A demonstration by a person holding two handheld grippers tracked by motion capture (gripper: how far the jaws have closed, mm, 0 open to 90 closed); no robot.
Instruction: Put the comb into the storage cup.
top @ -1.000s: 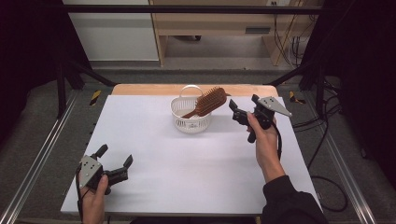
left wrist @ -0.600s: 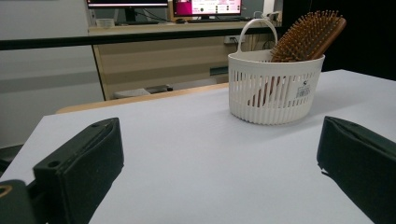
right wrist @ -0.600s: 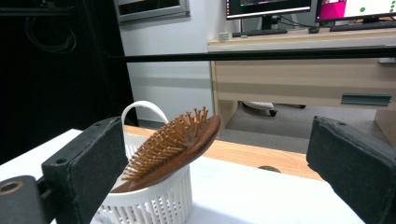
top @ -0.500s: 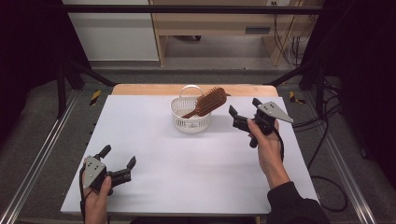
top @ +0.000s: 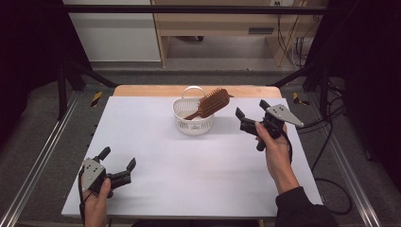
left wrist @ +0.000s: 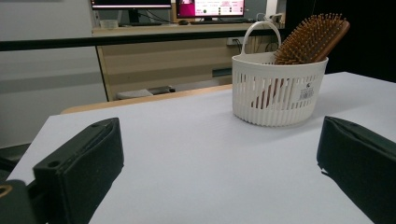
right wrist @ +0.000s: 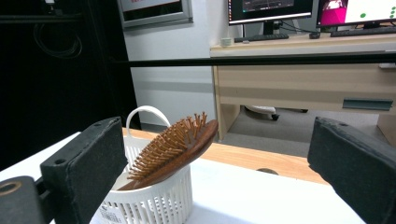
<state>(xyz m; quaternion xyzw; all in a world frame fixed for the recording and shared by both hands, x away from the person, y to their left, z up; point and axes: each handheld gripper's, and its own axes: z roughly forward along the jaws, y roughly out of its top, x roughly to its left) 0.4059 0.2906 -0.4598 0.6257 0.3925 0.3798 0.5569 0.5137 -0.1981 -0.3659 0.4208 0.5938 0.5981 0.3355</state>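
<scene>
Brush [top: 212,103] propped in basket [top: 193,124] at desk's [top: 189,179] far middle, handle down inside, bristled head tilted up toward right gripper [top: 251,117] just beside, jaws apart, empty; left gripper [top: 117,158] well apart, likewise agape.

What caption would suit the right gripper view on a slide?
Open right gripper facing a wooden bristle hairbrush propped in a white slotted plastic basket.
</scene>
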